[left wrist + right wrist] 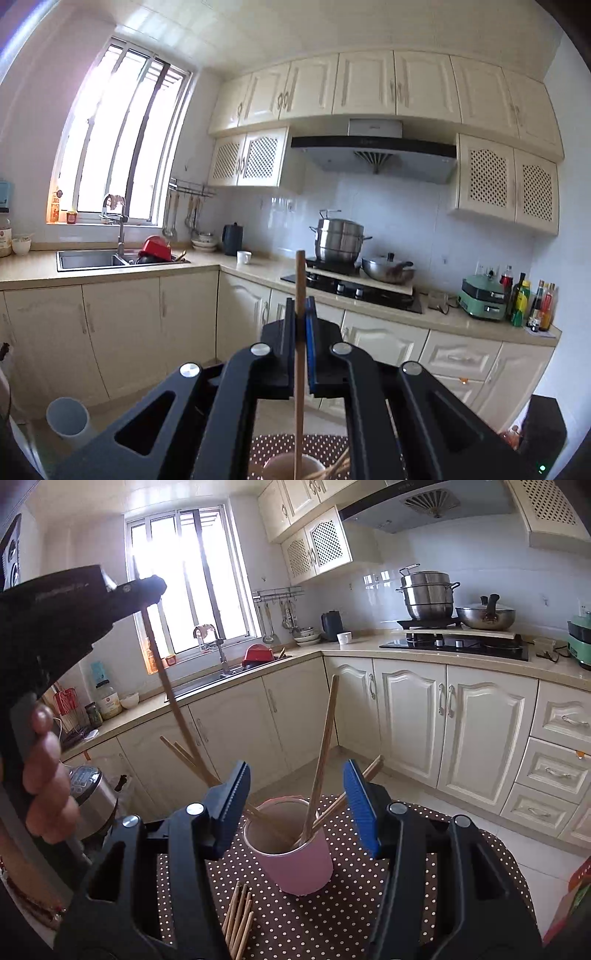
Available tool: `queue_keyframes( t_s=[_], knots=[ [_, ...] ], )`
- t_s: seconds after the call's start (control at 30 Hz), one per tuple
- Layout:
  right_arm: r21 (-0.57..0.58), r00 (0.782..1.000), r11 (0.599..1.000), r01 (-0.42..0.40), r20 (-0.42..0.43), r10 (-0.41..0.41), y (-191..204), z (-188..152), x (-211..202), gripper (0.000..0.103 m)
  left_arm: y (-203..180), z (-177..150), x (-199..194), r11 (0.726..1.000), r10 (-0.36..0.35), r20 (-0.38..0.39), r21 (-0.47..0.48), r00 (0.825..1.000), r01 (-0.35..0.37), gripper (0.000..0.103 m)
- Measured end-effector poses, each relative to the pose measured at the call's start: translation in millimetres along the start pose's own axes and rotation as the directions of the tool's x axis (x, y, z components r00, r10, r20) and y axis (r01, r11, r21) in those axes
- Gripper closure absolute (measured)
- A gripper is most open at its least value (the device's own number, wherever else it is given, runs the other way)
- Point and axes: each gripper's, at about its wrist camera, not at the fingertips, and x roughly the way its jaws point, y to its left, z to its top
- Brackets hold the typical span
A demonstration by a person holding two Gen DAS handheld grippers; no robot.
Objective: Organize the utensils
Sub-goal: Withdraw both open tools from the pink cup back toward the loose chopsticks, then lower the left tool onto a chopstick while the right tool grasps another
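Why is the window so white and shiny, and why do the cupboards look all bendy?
In both wrist views daylight floods the window, so its panes wash out to white. The fisheye lens bends straight cupboards into curves, most near the edges, and darkens the corners. In the right wrist view the left gripper, backlit, looks nearly black where it pinches a chopstick; the pink cup stays sharp.

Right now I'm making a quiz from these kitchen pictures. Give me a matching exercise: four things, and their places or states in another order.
Things:
1. left gripper
2. right gripper
3. pink cup
4. loose chopsticks

States:
A. lying flat on the dotted cloth
B. open, holding nothing
C. standing upright with chopsticks inside
D. shut on one chopstick

Pairs: 1-D, 2-B, 3-C, 4-A
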Motion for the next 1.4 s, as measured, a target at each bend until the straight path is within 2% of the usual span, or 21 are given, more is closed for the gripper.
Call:
queue_keyframes(
  t_s=[0.07,0.33,0.37,0.43,0.47,0.67,0.77,0.93,1.0,1.07,1.13,1.27,1.3,1.4],
  knots=[
    [-0.005,1.000,1.000,0.004,0.005,-0.004,0,-1,1,0.051,-1,-8,10,1.000,0.001,0.000,-0.014,1.000,-0.001,0.098],
    [-0.022,1.000,1.000,0.013,-0.013,-0.013,0,-5,8,0.051,8,-42,39,1.000,-0.011,-0.148,-0.026,0.989,0.007,0.097],
    [-0.021,1.000,1.000,0.013,-0.013,-0.013,0,-6,8,0.051,11,-44,40,1.000,-0.006,-0.159,-0.025,0.987,0.002,0.095],
    [-0.018,1.000,1.000,0.014,-0.014,-0.014,2,-6,7,0.051,16,-48,37,1.000,0.005,-0.184,-0.020,0.983,-0.009,0.068],
    [-0.018,1.000,1.000,0.013,-0.010,-0.013,2,-6,7,0.051,19,-50,35,1.000,0.006,-0.188,-0.021,0.982,-0.010,0.064],
    [-0.038,1.000,0.999,0.020,-0.009,-0.020,13,-8,-7,0.051,32,-61,8,0.999,0.040,-0.236,0.007,0.971,-0.040,0.063],
    [-0.047,1.000,0.999,0.020,-0.021,-0.021,20,-14,-17,0.051,41,-70,-8,0.999,0.055,-0.275,0.011,0.960,-0.054,0.063],
    [-0.071,0.997,0.997,0.011,-0.081,-0.017,35,-37,-26,0.051,60,-100,-36,0.998,0.066,-0.373,0.007,0.925,-0.069,0.060],
    [-0.079,0.993,0.997,0.008,-0.114,-0.017,40,-50,-26,0.051,65,-116,-44,0.996,0.085,-0.413,0.026,0.907,-0.082,0.060],
    [-0.077,0.987,0.997,0.005,-0.157,-0.017,43,-62,-22,0.051,69,-131,-48,0.996,0.095,-0.459,0.040,0.883,-0.086,0.060],
    [-0.069,0.977,0.998,-0.003,-0.215,-0.012,44,-75,-17,0.051,76,-152,-51,0.996,0.087,-0.523,0.038,0.848,-0.079,0.060],
    [-0.028,0.922,0.999,-0.043,-0.387,0.029,40,-107,7,0.051,97,-188,-57,0.993,0.100,-0.619,0.017,0.779,-0.114,0.060],
    [-0.026,0.903,0.999,-0.045,-0.428,0.029,40,-116,14,0.052,99,-195,-58,0.993,0.098,-0.633,0.014,0.768,-0.115,0.060],
    [-0.040,0.866,0.998,-0.050,-0.500,0.023,42,-137,25,0.069,108,-215,-62,0.992,0.096,-0.676,0.009,0.731,-0.122,0.060]
  ],
)
